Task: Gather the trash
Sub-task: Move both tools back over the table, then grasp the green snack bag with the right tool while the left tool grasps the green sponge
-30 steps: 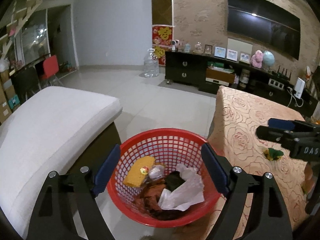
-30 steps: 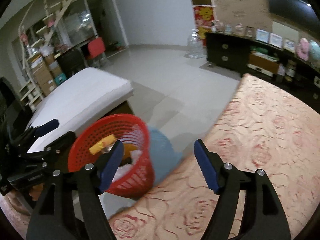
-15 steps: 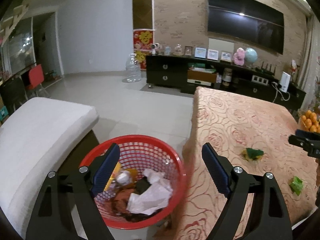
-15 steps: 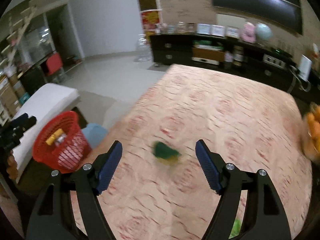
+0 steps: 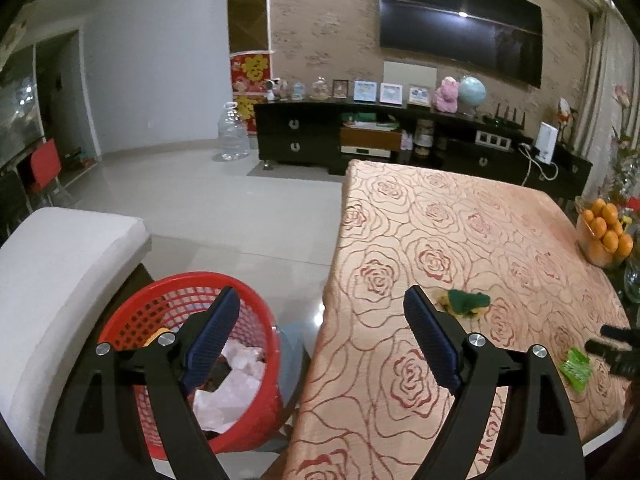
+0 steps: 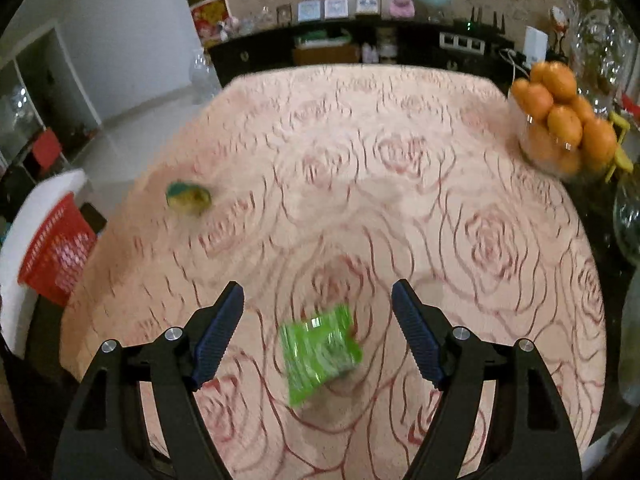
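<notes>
A bright green wrapper (image 6: 318,350) lies on the rose-patterned tablecloth (image 6: 360,152), between and just below the tips of my open, empty right gripper (image 6: 318,300). It also shows in the left wrist view (image 5: 575,368). A dark green and yellow scrap (image 6: 188,197) lies farther left on the cloth, also in the left wrist view (image 5: 466,302). The red mesh basket (image 5: 168,312) holds white paper and other trash beside the table; it shows at the left edge (image 6: 56,250) of the right wrist view. My left gripper (image 5: 322,316) is open and empty above the basket's right side and the table edge.
A bowl of oranges (image 6: 560,120) stands at the table's far right, with glassware (image 6: 628,220) near it. A white cushioned seat (image 5: 60,264) is left of the basket. A blue stool (image 5: 294,344) sits behind the basket. A dark TV cabinet (image 5: 400,144) lines the far wall.
My right gripper has swung from the basket across the table to over the green wrapper. My left gripper has turned right, from over the basket toward the table edge.
</notes>
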